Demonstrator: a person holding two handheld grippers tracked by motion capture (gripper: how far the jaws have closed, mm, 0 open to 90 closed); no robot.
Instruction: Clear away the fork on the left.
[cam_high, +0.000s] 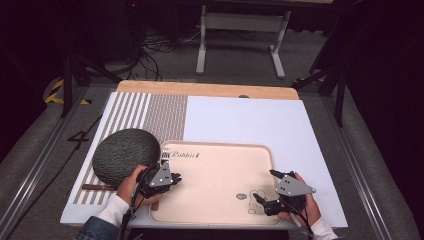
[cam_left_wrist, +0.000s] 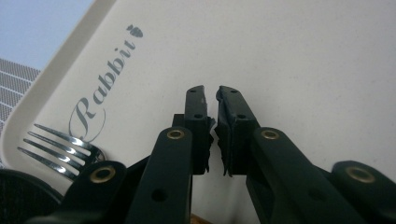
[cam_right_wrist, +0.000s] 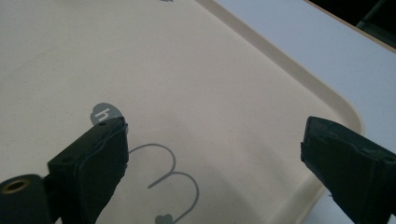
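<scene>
Here the fork (cam_left_wrist: 60, 151) lies at the near-left corner of the cream tray (cam_high: 250, 150), its 4 tines resting on the tray floor just beside the printed word "Rabbit" (cam_left_wrist: 105, 79). In the high view the fork (cam_high: 165, 156) sits on the tray's left rim, tines toward the lettering, with the left gripper just beside it.

The left gripper (cam_left_wrist: 211, 100) hangs over the tray's left part, its 2 jaws nearly together with only a narrow slit between them and nothing in that slit; the fork is off to their left, apart from the pads. In the high view the left gripper (cam_high: 172, 177) is held by the person's left hand (cam_high: 129, 186).

The right gripper (cam_right_wrist: 212, 140) hovers above the tray's near-right corner, jaws spread wide and holding nothing, over the grey rabbit drawing (cam_right_wrist: 173, 182). The right hand (cam_high: 307, 210) carries it at the tray's near edge.

Left of the tray a dark, round melon (cam_high: 126, 156) rests on a striped mat (cam_high: 150, 112), touching the left hand. The whole set stands on a white tabletop (cam_high: 250, 120).
</scene>
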